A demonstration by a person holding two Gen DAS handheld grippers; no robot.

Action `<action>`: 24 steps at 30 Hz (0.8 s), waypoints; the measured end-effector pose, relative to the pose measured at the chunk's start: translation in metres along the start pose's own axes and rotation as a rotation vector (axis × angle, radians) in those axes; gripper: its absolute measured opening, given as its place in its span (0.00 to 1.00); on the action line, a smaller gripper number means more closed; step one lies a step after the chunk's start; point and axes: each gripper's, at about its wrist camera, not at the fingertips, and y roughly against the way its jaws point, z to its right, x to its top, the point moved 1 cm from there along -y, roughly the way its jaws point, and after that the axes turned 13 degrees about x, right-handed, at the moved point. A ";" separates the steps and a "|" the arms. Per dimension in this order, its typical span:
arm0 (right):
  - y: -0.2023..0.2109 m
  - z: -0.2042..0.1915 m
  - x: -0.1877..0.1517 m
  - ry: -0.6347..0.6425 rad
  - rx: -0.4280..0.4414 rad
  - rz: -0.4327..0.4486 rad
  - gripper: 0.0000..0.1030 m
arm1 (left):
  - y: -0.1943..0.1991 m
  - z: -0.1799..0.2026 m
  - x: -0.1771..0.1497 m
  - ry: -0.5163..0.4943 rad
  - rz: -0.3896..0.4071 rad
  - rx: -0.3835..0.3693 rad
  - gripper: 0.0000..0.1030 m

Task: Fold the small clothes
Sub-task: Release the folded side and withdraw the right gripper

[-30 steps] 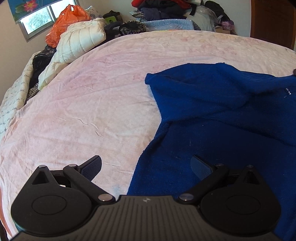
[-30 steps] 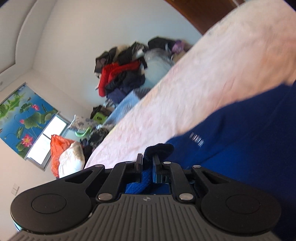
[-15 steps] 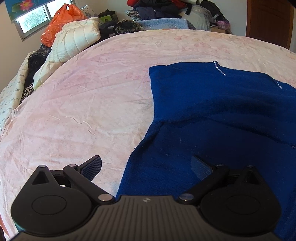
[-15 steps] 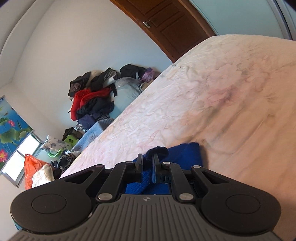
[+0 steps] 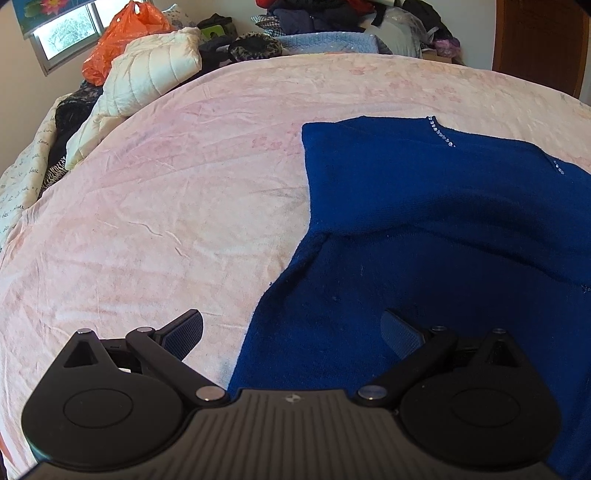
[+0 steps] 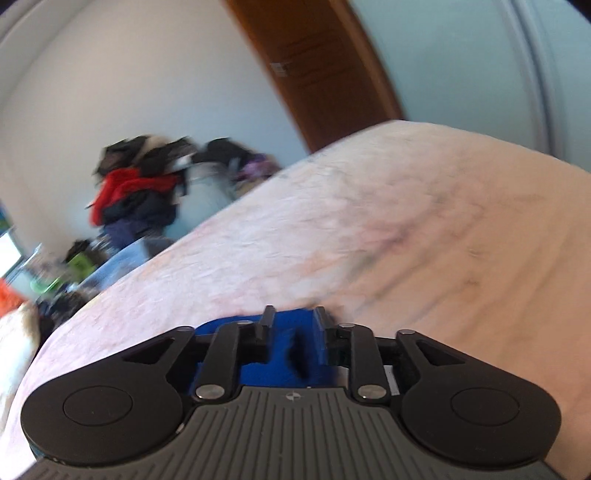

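Observation:
A dark blue knit sweater (image 5: 436, 221) lies on the pink bedsheet (image 5: 166, 206), its upper part folded over the body, with a row of small rhinestones near its far edge. My left gripper (image 5: 291, 332) is open and empty, hovering over the sweater's near left edge. In the right wrist view, my right gripper (image 6: 291, 325) has its jaws parted a little, with blue sweater fabric (image 6: 284, 354) lying between and under them at the sweater's right end. That view is blurred.
A cream quilted jacket (image 5: 147, 85), an orange plastic bag (image 5: 122, 37) and a heap of clothes (image 5: 332, 22) sit along the bed's far side. A wooden door (image 6: 314, 70) stands beyond the bed. A window (image 5: 62, 29) is at far left.
My right gripper carried the sweater's part across to the right, laid it down on the bed, and its jaws have parted. The sweater now lies flatter. My left gripper stayed open in place.

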 end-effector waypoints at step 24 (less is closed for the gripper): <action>0.046 -0.001 -0.033 0.090 0.016 -0.160 0.82 | 0.010 0.006 -0.021 -0.027 -0.007 -0.029 1.00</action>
